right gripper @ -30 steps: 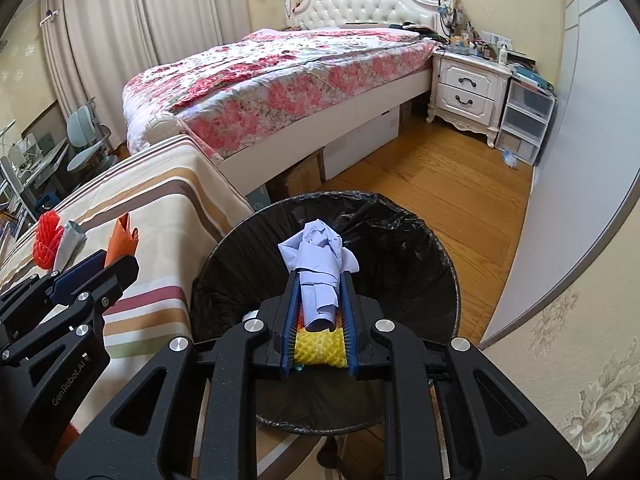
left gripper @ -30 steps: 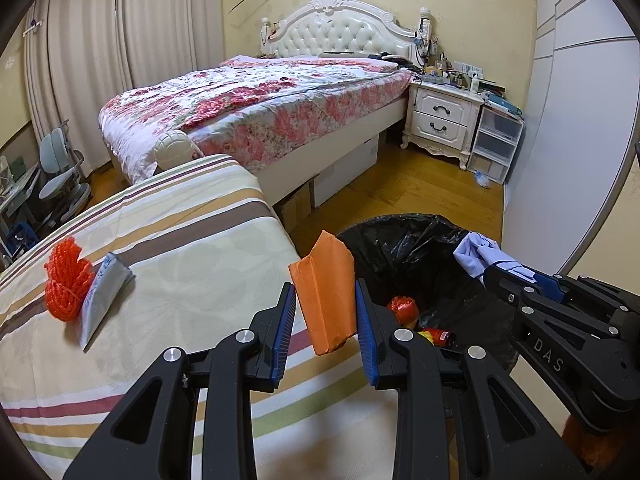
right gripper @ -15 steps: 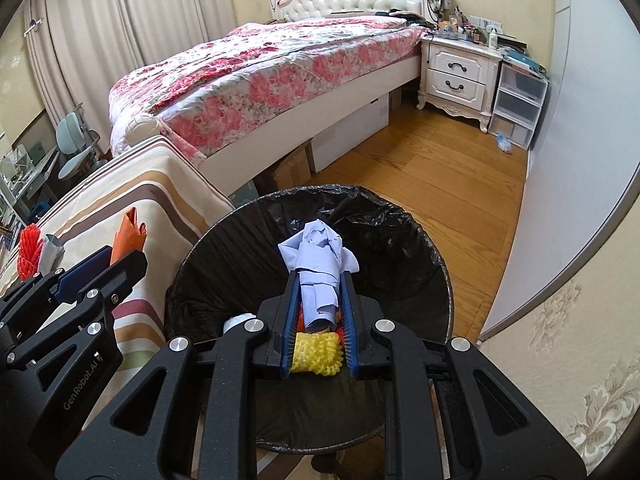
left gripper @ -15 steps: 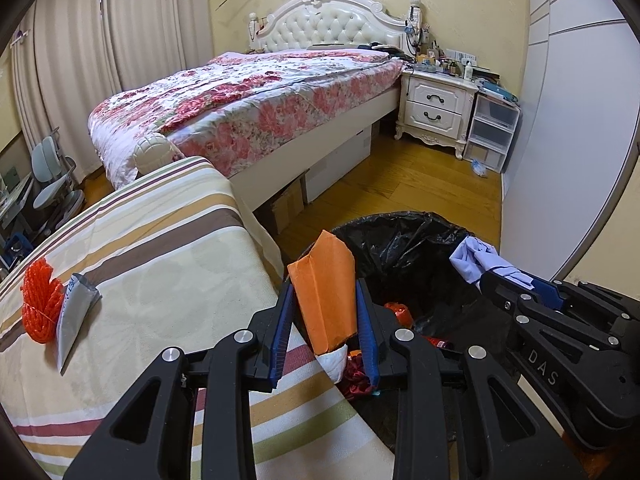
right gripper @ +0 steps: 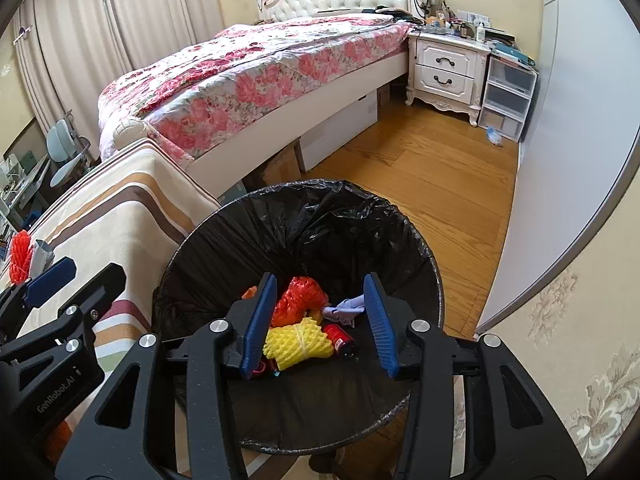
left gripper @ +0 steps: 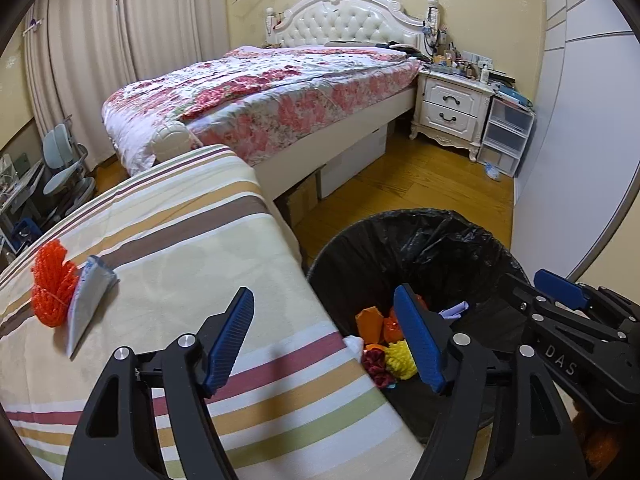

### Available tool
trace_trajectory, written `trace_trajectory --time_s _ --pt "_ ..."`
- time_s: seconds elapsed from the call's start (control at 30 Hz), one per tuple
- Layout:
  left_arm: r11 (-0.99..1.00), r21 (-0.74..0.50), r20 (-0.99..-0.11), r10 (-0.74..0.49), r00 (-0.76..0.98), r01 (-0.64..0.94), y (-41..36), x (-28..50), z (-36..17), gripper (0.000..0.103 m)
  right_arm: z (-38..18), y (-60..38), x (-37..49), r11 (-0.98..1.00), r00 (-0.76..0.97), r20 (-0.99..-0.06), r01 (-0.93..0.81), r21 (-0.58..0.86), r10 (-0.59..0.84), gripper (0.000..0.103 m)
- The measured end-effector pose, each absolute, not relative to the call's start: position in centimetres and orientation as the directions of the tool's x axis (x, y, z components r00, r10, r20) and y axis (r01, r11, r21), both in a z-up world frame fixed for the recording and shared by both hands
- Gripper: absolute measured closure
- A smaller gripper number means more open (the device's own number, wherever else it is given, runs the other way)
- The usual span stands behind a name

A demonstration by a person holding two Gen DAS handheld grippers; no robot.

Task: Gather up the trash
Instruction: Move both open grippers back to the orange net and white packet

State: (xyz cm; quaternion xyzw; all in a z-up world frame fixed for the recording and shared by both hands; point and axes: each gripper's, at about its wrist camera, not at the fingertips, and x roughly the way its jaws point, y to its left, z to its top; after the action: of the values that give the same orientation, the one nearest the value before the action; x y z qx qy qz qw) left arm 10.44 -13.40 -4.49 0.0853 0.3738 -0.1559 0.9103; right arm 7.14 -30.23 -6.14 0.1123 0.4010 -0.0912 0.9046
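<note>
A black-lined trash bin (right gripper: 400, 240) stands beside the striped table (left gripper: 180, 248). In it lie a yellow foam net (right gripper: 298, 344), a red net (right gripper: 298, 300), a pale blue tissue (right gripper: 346, 308), a small red can (right gripper: 339, 337) and an orange paper piece (left gripper: 370, 324). My right gripper (right gripper: 320, 320) is open and empty above the bin. My left gripper (left gripper: 328, 340) is open and empty over the table edge and the bin's rim (left gripper: 320, 260). A red mesh net (left gripper: 52, 292) and a grey wrapper (left gripper: 86, 300) lie on the table's left.
A bed with a floral quilt (left gripper: 280, 96) stands behind the table. A white nightstand (left gripper: 452, 112) and plastic drawers (left gripper: 506, 136) are at the back right. A grey curved wall (right gripper: 560, 160) runs along the right. The floor is wood (right gripper: 420, 176).
Both grippers opened. The orange paper dropped from the left one and the blue tissue from the right one; both now lie in the bin.
</note>
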Motion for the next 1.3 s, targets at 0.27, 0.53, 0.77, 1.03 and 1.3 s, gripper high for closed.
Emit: trace_trajectory --time_s 0.27,0.53,0.77,1.03,1.3 --pt "0.965 0.047 -0.703 -0.151 0.695 0.257 -8.9 10.3 -4.0 0.032 -5.4 -27.4 7.4 0.967 0.676 -0.736 0.208 0.144 -0.036 0.047" --pt "0.988 0.051 -0.702 -0.068 0.708 0.146 -2.9 9.7 -3.8 0.032 -4.8 -21.8 8.2 0.985 0.677 -0.734 0.088 0.147 0.049 0.046" --pt "0.997 0.061 -0.698 0.012 0.716 0.043 1.9 10.6 -3.9 0.031 -4.8 -16.5 8.6 0.991 0.659 -0.744 -0.021 0.129 0.111 0.045" --pt "0.997 0.076 -0.702 0.06 0.709 -0.01 4.8 12.6 -4.2 0.031 -5.3 -12.2 10.2 0.989 0.629 -0.764 -0.092 0.115 0.147 0.045" --pt "0.997 0.077 -0.715 0.072 0.695 -0.024 6.5 14.3 -4.5 0.031 -5.2 -10.0 13.2 0.989 0.625 -0.767 -0.105 0.101 0.145 0.045"
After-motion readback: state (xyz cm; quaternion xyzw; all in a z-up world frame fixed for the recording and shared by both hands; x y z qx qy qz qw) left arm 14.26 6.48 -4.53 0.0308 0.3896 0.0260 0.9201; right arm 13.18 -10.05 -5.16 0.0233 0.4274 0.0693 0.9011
